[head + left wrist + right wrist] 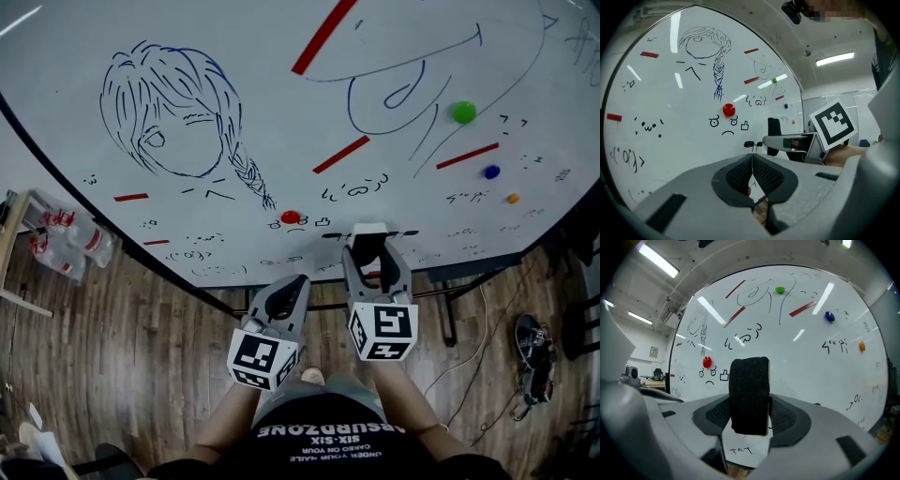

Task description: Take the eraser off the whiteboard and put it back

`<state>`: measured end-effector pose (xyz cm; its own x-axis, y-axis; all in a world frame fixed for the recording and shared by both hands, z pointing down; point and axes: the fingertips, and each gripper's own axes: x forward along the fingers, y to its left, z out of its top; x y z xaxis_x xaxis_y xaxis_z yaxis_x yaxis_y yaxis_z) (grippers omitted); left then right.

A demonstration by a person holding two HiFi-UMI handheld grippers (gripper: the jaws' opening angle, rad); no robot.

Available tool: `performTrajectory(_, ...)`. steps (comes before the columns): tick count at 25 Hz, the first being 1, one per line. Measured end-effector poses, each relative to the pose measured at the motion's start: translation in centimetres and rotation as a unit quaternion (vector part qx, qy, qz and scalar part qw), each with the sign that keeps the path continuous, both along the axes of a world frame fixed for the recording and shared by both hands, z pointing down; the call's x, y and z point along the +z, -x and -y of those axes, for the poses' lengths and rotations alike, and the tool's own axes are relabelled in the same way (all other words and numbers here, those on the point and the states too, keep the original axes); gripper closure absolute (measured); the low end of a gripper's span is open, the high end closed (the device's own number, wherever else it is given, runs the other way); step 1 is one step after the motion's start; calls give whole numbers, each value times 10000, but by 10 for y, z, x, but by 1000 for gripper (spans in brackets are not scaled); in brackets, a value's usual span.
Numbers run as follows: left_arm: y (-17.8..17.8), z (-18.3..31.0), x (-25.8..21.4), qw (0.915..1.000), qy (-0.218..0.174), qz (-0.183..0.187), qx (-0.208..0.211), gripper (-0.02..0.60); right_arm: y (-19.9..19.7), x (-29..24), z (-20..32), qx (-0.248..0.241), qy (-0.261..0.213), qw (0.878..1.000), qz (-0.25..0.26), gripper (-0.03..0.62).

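Two tools were in play, but only the right tool point(750, 405) carried anything. Its jaws stood wide, pressed on either side of the black-felted eraser point(749, 394), which it held upright close before the lower part of the whiteboard point(281, 112) (whether the eraser touched the board could not be told). The left tool point(752, 174) waited beside it, jaws together on nothing. By my reading the grasp was made. Setting the eraser back on the board and letting go remained.
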<state>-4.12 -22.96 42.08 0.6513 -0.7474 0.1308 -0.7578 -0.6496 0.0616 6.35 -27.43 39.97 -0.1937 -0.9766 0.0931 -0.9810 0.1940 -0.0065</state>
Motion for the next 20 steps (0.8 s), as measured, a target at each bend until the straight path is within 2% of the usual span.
performTrajectory(20,-25,-51,-16,9991,-25,-32,-410,572,-17,-18,-54,-596,-103,9982,26,359)
